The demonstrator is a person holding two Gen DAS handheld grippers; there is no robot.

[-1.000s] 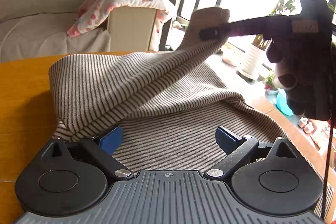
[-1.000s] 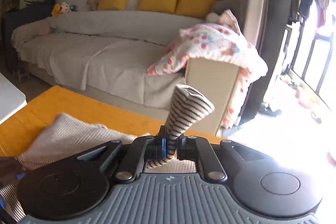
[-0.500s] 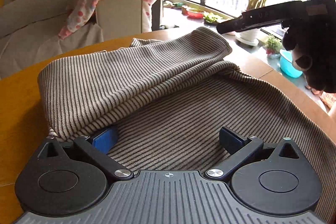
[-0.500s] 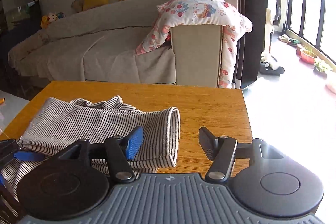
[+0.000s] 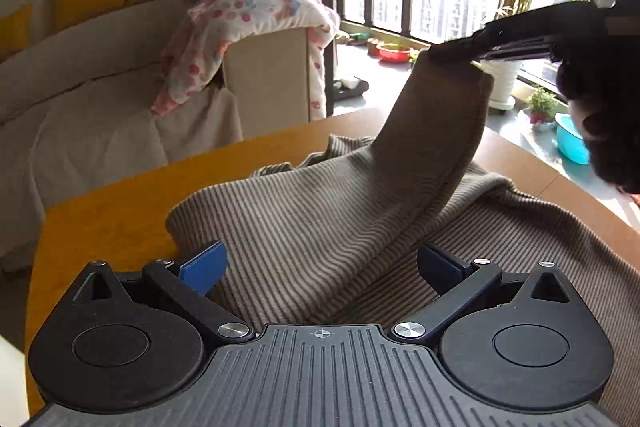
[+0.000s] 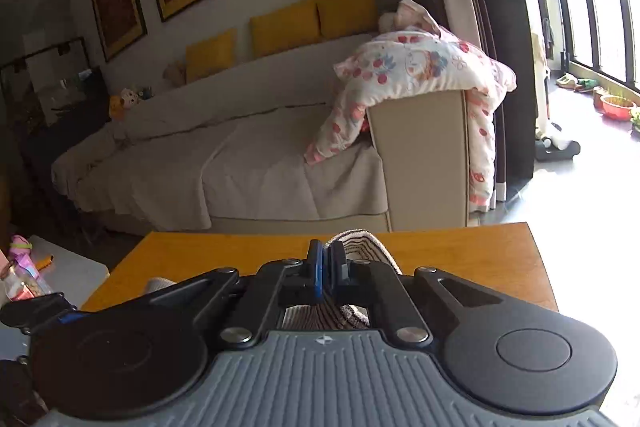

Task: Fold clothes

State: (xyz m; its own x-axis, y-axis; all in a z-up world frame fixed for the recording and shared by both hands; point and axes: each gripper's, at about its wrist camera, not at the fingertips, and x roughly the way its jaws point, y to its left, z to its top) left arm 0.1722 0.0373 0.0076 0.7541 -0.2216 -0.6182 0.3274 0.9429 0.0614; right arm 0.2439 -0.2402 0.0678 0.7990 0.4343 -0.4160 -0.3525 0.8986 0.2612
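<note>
Living room, sofa (image 6: pixel 248 163) behind a yellow wooden table (image 5: pixel 120 211). Striped garment (image 5: pixel 320 227) lies heaped on the table. Right gripper (image 6: pixel 326 267) has just been closing and is now clamped on the cuff of the sleeve (image 5: pixel 436 131), lifting it up and away toward the window side. Sleeve's long axis runs from that high grip down to the left gripper (image 5: pixel 320 263), whose jaws stand apart over the cloth, gripping nothing. Left is nearer the body of the garment; likely the sleeve gets laid across it next.
</note>
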